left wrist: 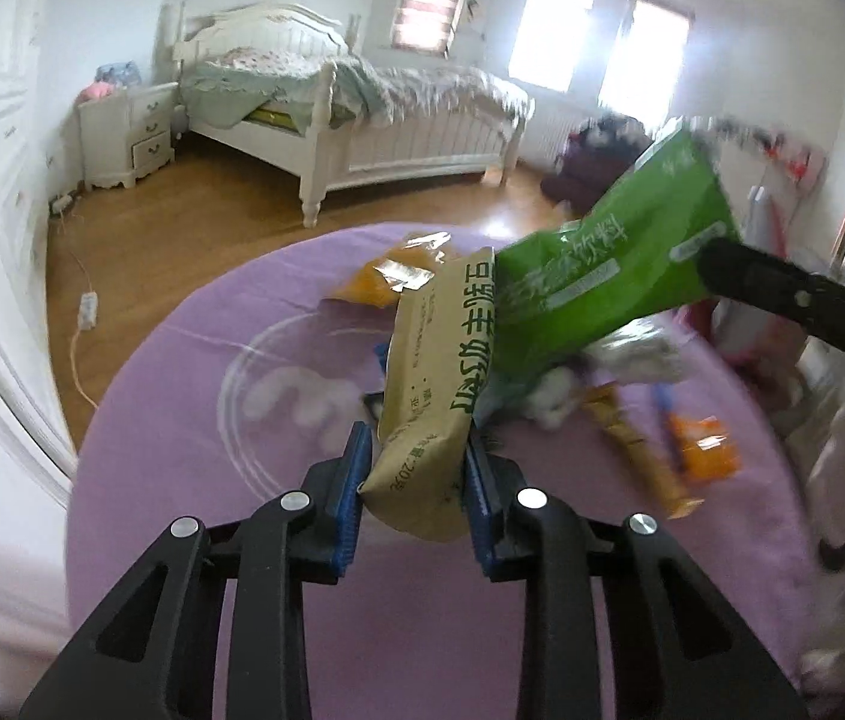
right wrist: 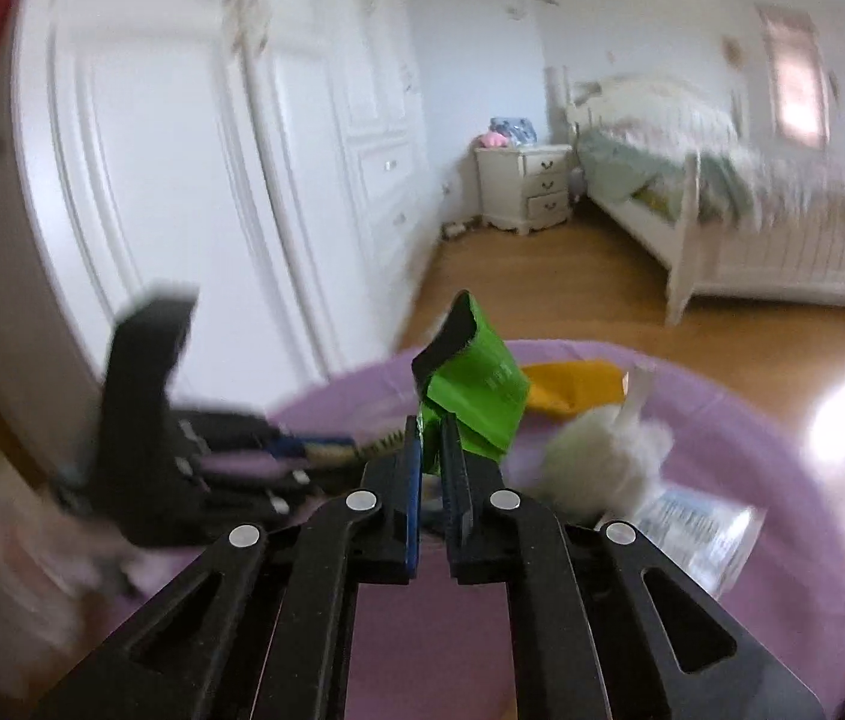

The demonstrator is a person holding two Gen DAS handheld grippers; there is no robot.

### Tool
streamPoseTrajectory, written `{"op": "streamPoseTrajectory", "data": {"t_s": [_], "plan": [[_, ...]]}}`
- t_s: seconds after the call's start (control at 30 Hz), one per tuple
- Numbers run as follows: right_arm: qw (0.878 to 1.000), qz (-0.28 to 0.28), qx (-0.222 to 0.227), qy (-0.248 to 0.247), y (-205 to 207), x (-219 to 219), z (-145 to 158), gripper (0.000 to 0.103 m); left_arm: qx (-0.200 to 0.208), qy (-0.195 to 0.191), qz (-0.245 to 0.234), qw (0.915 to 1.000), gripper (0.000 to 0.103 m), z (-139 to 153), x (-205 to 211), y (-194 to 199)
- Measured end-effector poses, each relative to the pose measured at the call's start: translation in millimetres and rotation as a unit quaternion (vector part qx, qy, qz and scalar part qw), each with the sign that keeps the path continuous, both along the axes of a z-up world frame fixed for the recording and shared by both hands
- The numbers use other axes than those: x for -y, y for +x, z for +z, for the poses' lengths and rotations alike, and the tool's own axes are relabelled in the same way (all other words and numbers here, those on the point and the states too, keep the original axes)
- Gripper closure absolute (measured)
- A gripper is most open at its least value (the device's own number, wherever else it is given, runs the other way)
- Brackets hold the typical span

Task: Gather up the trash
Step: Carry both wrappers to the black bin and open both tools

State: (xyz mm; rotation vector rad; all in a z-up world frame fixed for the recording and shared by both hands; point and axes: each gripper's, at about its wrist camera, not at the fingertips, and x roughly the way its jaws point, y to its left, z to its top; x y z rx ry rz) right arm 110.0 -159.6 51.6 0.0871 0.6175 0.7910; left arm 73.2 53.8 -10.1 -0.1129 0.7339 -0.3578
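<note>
Above the purple rug (left wrist: 194,360), the left gripper (left wrist: 416,474) clamps a tan packet (left wrist: 440,384); the right gripper (right wrist: 431,450) pinches a green bag (right wrist: 476,396), seemingly touching the packet.

Motion blur smears bed (right wrist: 752,204) & wardrobe (right wrist: 212,150); white wad (right wrist: 596,456) unidentifiable, tan packet (left wrist: 428,396) print unreadable.

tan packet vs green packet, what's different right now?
The tan packet is kraft-brown with green print; the green packet is bright green with a white label. The left gripper clamps the tan one near its lower end; the right gripper pinches the green one by an edge. The tan one stands nearly upright, the green one slants. Both are held above the purple table.
</note>
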Motion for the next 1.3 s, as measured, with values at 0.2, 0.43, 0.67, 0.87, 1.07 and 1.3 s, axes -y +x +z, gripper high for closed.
{"op": "streamPoseTrajectory", "data": {"t_s": [0.2,0.43,0.67,0.87,1.07,1.3], "plan": [[0.991,-0.04,-0.074,0.1,-23,51,21,0.096,0.043,-0.03,0.032,0.9981,0.074,26,21,-53],[0.981,-0.09,-0.089,0.146,-77,108,19,0.096,0.065,-0.06,0.033,0.9956,0.074,41,56,-82],[0.968,-0.143,-0.09,0.188,-113,178,10,0.096,0.072,-0.059,0.003,0.9956,0.074,54,108,-101],[0.954,-0.199,-0.067,0.212,-145,243,10,0.096,0.076,-0.061,-0.046,0.9941,0.074,62,167,-103],[0.934,-0.279,-0.039,0.221,-181,323,6,0.096,0.074,-0.057,-0.13,0.9871,0.074,64,247,-97],[0.9,-0.378,-0.03,0.214,-219,408,-19,0.096,0.025,-0.072,-0.223,0.9718,0.073,43,336,-80]]}}
